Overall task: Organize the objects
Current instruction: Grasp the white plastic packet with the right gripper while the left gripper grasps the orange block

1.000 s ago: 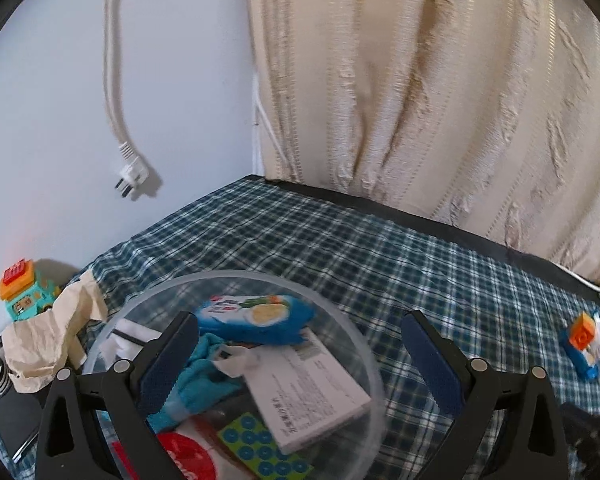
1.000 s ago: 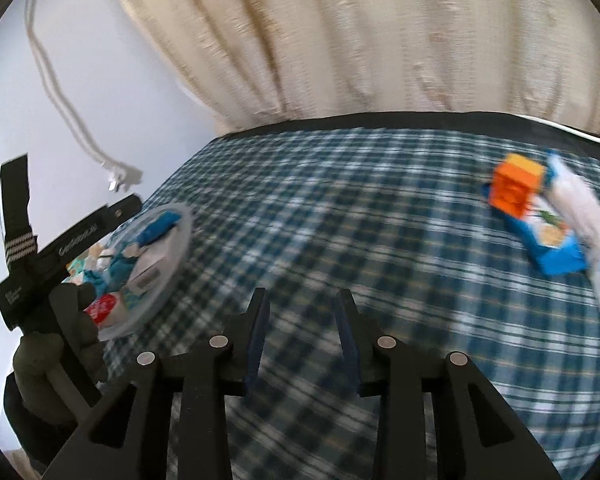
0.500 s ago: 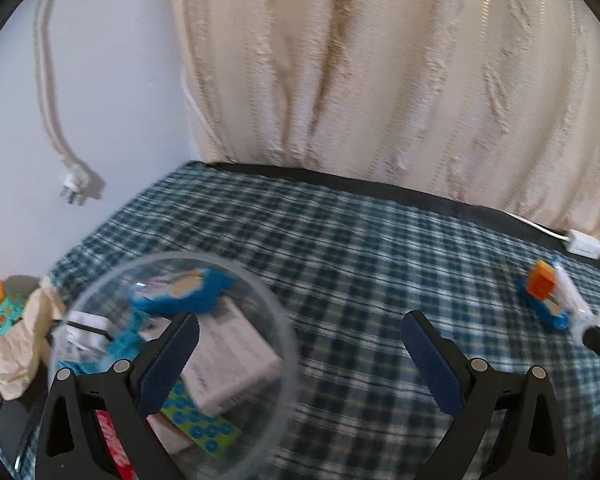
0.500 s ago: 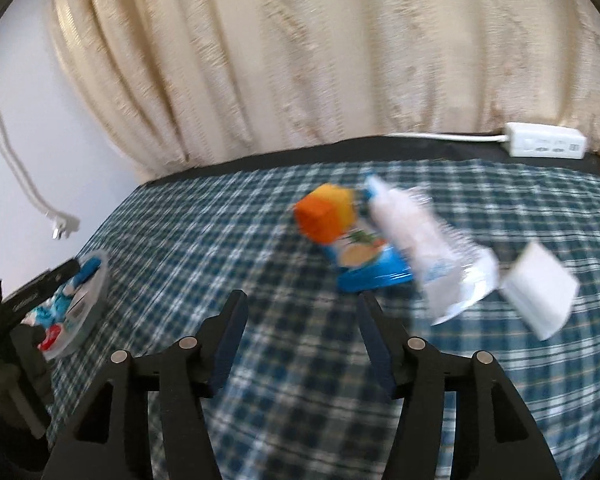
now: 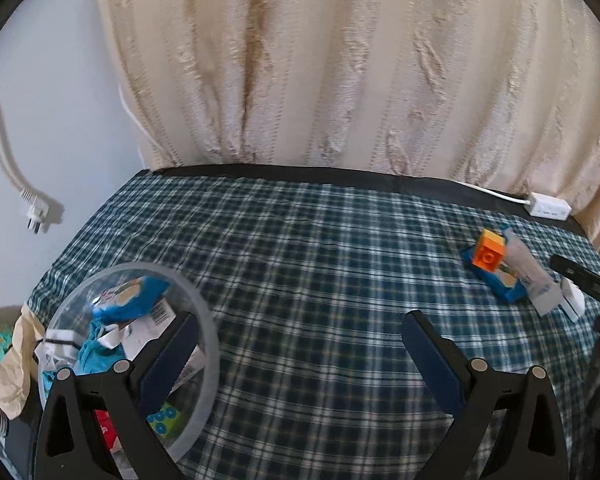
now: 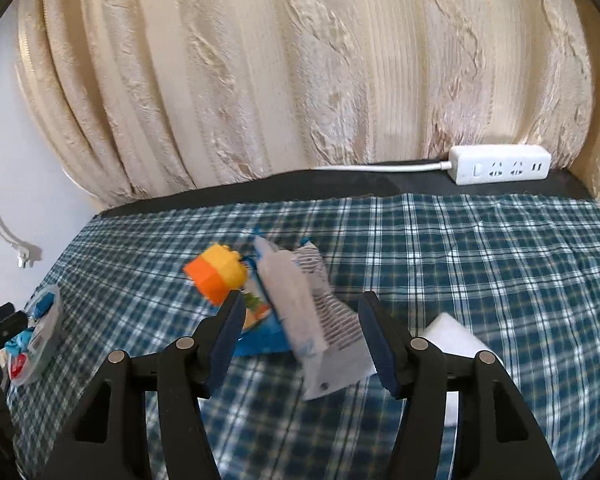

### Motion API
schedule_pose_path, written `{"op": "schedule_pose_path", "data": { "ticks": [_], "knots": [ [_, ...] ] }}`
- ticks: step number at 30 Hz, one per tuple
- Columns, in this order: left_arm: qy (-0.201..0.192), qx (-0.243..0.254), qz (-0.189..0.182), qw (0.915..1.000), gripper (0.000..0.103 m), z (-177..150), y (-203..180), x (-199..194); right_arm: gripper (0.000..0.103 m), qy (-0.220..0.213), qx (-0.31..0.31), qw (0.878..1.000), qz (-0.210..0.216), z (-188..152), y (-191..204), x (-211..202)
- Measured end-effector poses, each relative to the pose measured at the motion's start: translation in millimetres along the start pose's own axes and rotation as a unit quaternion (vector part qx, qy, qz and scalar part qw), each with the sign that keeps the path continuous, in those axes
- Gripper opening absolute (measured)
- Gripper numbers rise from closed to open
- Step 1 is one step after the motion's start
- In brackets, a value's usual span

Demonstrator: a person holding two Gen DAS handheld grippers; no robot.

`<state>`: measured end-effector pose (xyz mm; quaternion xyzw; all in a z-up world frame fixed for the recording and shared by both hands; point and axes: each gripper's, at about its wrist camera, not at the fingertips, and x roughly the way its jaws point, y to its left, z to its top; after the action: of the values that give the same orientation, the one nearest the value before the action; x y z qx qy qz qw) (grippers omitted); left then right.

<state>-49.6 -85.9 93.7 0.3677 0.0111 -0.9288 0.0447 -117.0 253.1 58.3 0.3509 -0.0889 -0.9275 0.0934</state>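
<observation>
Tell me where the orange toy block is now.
In the right wrist view, the orange toy block lies on the plaid cloth, left of the white packet, atop the blue packet.

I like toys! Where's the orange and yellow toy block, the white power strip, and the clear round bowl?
orange and yellow toy block (image 6: 216, 276), right wrist view, its orange side.
white power strip (image 6: 500, 169), right wrist view, socket face.
clear round bowl (image 5: 210, 332), left wrist view, right rim.

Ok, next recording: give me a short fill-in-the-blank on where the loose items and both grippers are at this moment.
1. The orange block rests on a ____ packet.
2. The right gripper, jaws ____, frames the white sachet.
3. The clear bowl sits on the ____ gripper's side.
4. The power strip lies by the ____.

Missing: blue; open; left; curtain
</observation>
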Motion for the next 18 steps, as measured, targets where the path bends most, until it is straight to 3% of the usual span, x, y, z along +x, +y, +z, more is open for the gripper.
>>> {"op": "schedule_pose_path", "data": {
  "ticks": [6,10,14,18],
  "knots": [
    [0.005,0.02,-0.023,0.9995,0.103,9,-23,-3,0.06,0.04,-0.001,0.998,0.04,9,-10,32],
    [0.007,0.031,-0.03,0.999,0.103,14,-37,0,0.06,0.058,-0.001,0.998,0.035,11,-16,52],
    [0.013,0.039,-0.036,0.9985,0.103,19,-50,9,0.06,0.069,0.013,0.996,0.056,10,-23,60],
    [0.02,0.047,-0.045,0.9977,0.103,22,-66,19,0.06,0.079,-0.01,0.995,0.055,8,-16,63]
  ]
}}
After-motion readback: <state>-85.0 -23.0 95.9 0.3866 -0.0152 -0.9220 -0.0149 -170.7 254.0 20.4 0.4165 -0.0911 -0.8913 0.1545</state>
